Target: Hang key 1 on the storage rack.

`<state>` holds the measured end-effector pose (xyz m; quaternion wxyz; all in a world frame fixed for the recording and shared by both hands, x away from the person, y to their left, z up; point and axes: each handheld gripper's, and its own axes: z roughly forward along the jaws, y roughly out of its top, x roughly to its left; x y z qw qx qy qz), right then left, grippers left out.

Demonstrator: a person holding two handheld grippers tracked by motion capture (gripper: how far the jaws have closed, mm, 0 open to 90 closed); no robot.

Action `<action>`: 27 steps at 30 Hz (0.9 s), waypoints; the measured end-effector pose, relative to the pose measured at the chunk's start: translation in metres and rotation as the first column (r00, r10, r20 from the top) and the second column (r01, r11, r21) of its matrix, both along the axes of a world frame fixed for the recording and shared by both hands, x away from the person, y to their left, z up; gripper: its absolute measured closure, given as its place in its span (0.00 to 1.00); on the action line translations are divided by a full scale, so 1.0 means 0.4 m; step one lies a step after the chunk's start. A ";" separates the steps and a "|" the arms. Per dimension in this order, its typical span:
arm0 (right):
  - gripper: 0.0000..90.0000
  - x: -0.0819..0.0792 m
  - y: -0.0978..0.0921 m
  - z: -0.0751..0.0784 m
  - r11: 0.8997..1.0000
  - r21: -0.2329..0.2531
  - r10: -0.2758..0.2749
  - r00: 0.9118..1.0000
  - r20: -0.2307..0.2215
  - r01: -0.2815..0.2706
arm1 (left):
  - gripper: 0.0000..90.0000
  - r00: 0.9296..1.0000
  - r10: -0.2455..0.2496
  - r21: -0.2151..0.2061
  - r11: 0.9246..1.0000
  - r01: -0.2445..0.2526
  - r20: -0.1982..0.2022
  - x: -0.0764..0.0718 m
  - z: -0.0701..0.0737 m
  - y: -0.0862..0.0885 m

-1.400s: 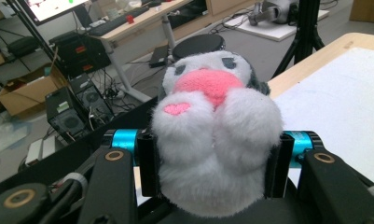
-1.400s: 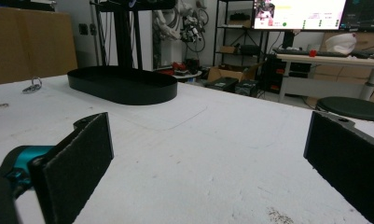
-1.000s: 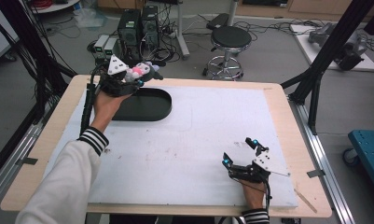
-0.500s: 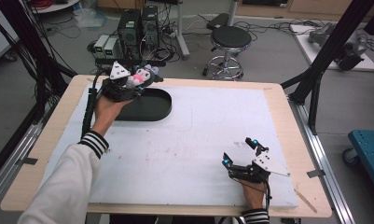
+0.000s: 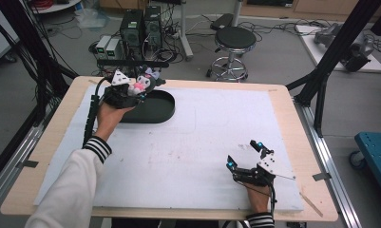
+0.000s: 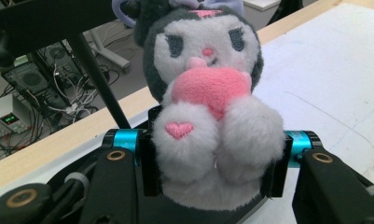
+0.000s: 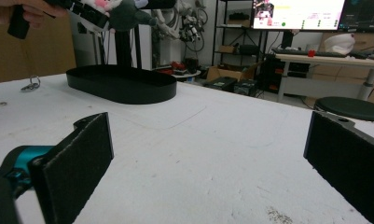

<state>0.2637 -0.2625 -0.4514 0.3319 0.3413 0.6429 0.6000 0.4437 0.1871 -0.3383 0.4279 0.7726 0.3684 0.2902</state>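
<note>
Plush toy [image 6: 208,116] clamped in left gripper [image 5: 131,92], upper left of frame, over black tray [image 5: 152,107]. Lower centred before release. Right gripper [image 5: 247,161] wide, idle, lower right.

Even, bright overhead room light, soft shadows only. My high view is sharp at the white table [image 5: 216,128], a bit soft toward the floor behind it. In my left gripper view the plush toy [image 6: 208,107] is crisp, the gear beyond it blurred. In my right gripper view the monitor [image 7: 299,8] glares and my near pads [image 7: 77,158] are slightly soft.
</note>
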 end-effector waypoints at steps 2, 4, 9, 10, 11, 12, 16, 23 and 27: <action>0.01 0.000 0.000 0.000 1.000 -0.002 0.000 1.000 0.002 0.000 | 0.59 1.000 0.009 -0.008 1.000 -0.009 -0.013 0.005 -0.005 0.003; 0.01 0.000 0.000 0.000 1.000 -0.003 0.001 1.000 0.002 -0.001 | 0.57 0.999 0.022 -0.051 0.998 -0.024 -0.032 0.012 -0.010 0.011; 0.01 0.000 -0.001 0.000 1.000 0.004 0.002 1.000 -0.003 -0.002 | 0.49 0.999 0.011 -0.045 0.999 -0.012 -0.037 0.018 -0.021 0.009; 0.01 0.000 -0.001 0.000 1.000 0.007 0.000 1.000 -0.005 0.000 | 0.45 0.999 0.007 -0.039 0.999 -0.009 -0.040 0.020 -0.023 0.009; 0.01 0.000 -0.001 -0.001 1.000 0.007 0.000 1.000 -0.005 0.000 | 0.41 0.999 -0.003 -0.038 0.999 0.001 -0.039 0.021 -0.025 0.010; 0.01 0.000 -0.001 0.000 1.000 0.005 0.001 1.000 -0.004 -0.001 | 0.38 0.999 -0.002 -0.038 0.999 0.000 -0.042 0.022 -0.026 0.010; 0.01 0.000 -0.001 0.000 1.000 0.006 0.000 1.000 -0.005 0.000 | 0.23 0.998 -0.022 -0.078 0.997 0.017 -0.061 0.025 -0.030 0.011; 0.01 0.002 -0.003 -0.001 1.000 0.011 -0.003 1.000 -0.003 0.003 | 0.02 0.995 -0.096 -0.078 0.993 0.094 -0.023 0.003 -0.028 0.022; 0.01 0.002 -0.004 -0.001 1.000 0.018 -0.006 1.000 -0.007 0.006 | 0.02 0.991 -0.131 -0.078 0.988 0.131 0.013 -0.019 -0.012 0.037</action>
